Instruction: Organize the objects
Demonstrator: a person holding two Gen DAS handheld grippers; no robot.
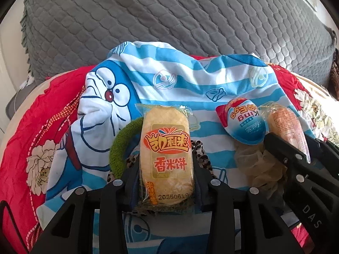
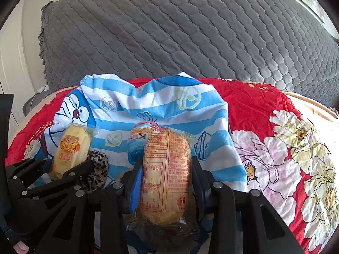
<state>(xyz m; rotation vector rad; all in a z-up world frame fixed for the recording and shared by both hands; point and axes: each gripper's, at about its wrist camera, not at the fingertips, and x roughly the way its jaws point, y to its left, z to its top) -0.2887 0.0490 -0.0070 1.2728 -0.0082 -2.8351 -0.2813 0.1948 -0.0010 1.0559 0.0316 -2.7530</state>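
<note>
My left gripper [image 1: 167, 165] is shut on a rice cracker packet [image 1: 167, 148], label side up, held just above a blue striped Doraemon cloth [image 1: 169, 82]. My right gripper [image 2: 166, 169] is shut on a second rice cracker packet [image 2: 166, 169], its printed back up; it also shows in the left wrist view [image 1: 286, 127]. A blue and white egg-shaped King snack [image 1: 243, 122] lies on the cloth between the two. A green hair tie [image 1: 120, 146], a leopard scrunchie [image 2: 97, 169] and a beige scrunchie [image 1: 258, 165] lie on the cloth under the grippers.
The cloth lies on a red floral bedspread [image 2: 264, 110]. A grey quilted headboard cover [image 1: 169, 17] rises behind. The left gripper [image 2: 70, 165] with its packet shows at the left of the right wrist view.
</note>
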